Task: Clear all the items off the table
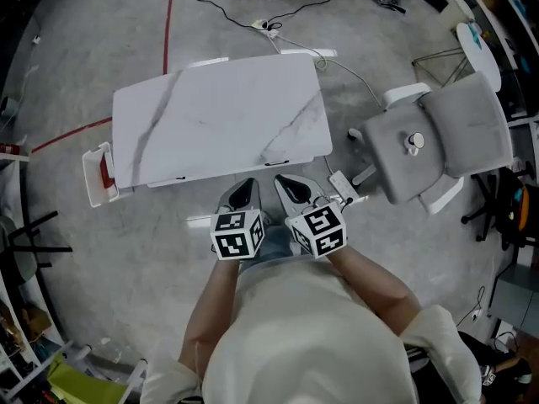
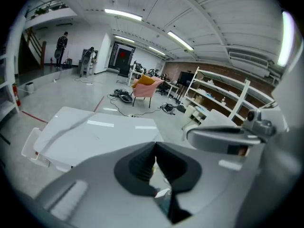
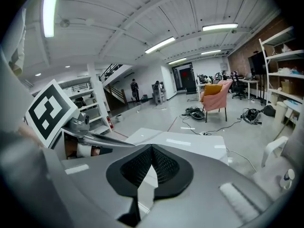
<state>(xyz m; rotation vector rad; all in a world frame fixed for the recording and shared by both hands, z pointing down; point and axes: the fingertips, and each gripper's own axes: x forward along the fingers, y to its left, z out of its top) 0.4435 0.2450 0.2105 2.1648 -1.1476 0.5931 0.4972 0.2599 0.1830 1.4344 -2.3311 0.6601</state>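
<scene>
Left tongs point(image 1: 245, 194) and right tongs point(image 1: 292, 190), both closed tight and empty, hover beside the table point(image 1: 210, 116).

Head view overhead; both gripper views low, across the same table point(image 1: 219, 116)

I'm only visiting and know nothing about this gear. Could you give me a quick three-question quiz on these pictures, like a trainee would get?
1. True or false: the left gripper and the right gripper both have their jaws apart.
2. In the head view, what stands to the right of the table? A a grey chair, B a ladder, C a fridge.
3. Fill in: the tabletop holds ___ items.
Key: 1 false, both sets of jaws are shut on nothing. 2 A, the grey chair. 3 no.
</scene>
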